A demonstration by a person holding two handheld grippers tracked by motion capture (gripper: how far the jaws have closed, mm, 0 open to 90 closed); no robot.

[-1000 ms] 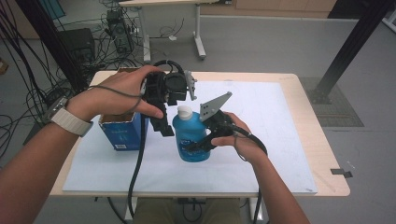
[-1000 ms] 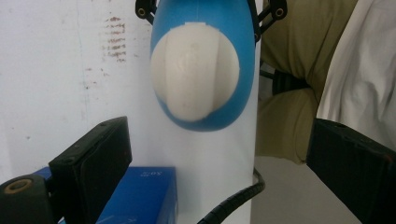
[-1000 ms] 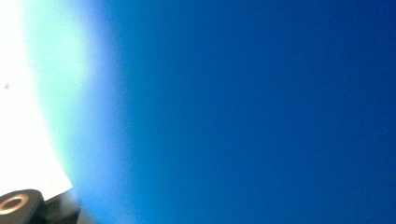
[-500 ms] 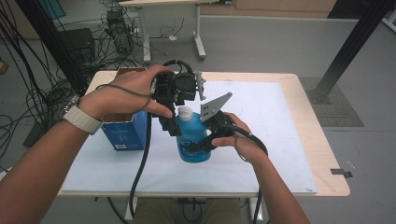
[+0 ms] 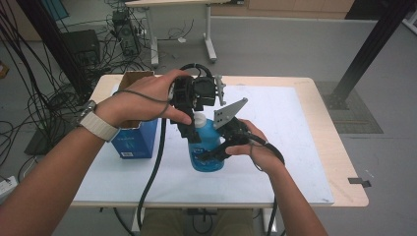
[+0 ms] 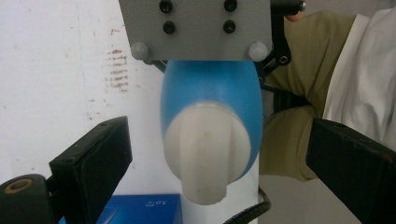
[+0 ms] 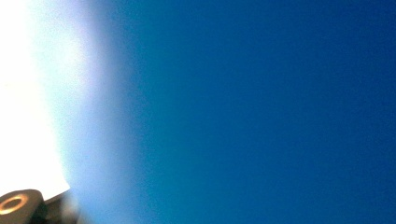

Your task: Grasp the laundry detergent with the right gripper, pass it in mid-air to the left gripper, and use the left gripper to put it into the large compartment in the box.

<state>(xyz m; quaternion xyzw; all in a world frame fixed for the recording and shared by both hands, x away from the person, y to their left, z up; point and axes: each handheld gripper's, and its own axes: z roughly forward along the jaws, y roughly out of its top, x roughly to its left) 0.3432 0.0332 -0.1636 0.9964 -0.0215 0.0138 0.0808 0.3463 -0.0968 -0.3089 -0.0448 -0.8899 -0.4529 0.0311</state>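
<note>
A blue bottle point(image 5: 207, 147) with a white cap point(image 5: 199, 119) stands upright on the white sheet point(image 5: 285, 132). My right gripper point(image 5: 215, 151) is shut on the bottle's body from the right, its grey plate point(image 5: 229, 112) sticking up. The right gripper view has the bottle's blue wall point(image 7: 261, 112) pressed close to the lens. My left gripper point(image 5: 193, 129) hangs over the bottle's top, pointing down. In the left gripper view the cap point(image 6: 208, 154) sits between its open jaws with a gap on both sides.
An open blue box point(image 5: 133, 138) stands just left of the bottle, and its top shows in the left gripper view point(image 6: 140, 210). The white sheet covers most of the wooden table point(image 5: 346, 167). Cables and a desk leg lie on the floor beyond.
My left gripper has shifted to the right, from beside the box to over the bottle's cap. The right gripper and the bottle have stayed put.
</note>
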